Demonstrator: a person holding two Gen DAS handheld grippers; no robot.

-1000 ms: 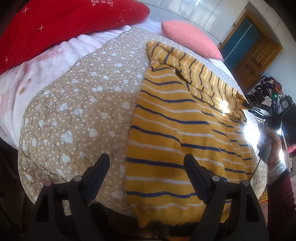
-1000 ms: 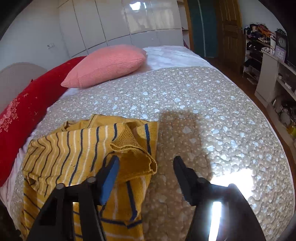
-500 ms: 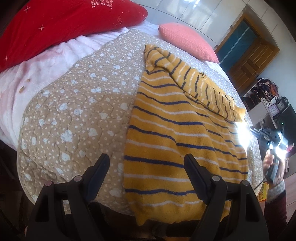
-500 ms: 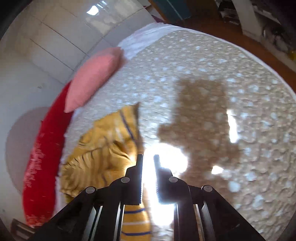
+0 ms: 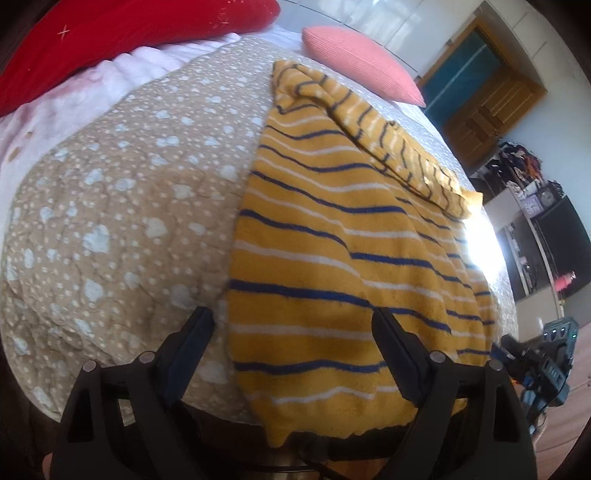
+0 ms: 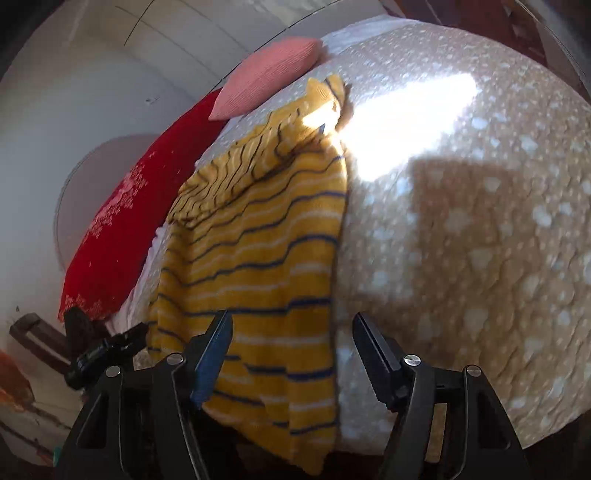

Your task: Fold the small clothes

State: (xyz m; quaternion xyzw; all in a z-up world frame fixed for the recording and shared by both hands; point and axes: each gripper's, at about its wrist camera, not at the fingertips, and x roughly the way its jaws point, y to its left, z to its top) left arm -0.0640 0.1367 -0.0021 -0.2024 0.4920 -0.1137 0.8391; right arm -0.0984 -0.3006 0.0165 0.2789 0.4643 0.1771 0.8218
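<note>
- The yellow striped sweater (image 5: 332, 236) lies lengthwise on the beige quilted bedspread (image 5: 122, 206), its body flat and running from the near edge of the bed toward the far pillows.
- Its near hem (image 5: 332, 417) hangs slightly over the bed's edge, which seems handy: a draped edge is easier for a claw to get under than one pressed flat.
- A sleeve (image 5: 388, 144) with thinner, closer stripes lies folded diagonally across the far right of the body, so the garment looks partly folded, with the lengthwise fold not yet made.
- The left gripper (image 5: 291, 328) hovers over the near left part of the sweater with its jaws spread wide and nothing between them; one finger sits over the bedspread, the other over the knit.
- The right gripper (image 6: 291, 336) is also spread wide and empty, poised above the sweater's near right edge (image 6: 332, 332), straddling the line between knit and quilt.
- Both claws facing the hem from either side suggests they are lining up to take the two near corners.
- A red pillow (image 5: 122, 33) and a pink pillow (image 5: 362, 66) lie at the far end, well apart from the work.
- Bright sun (image 6: 402, 107) washes out the far right corner of the sweater, so detail there cannot be read.
</note>
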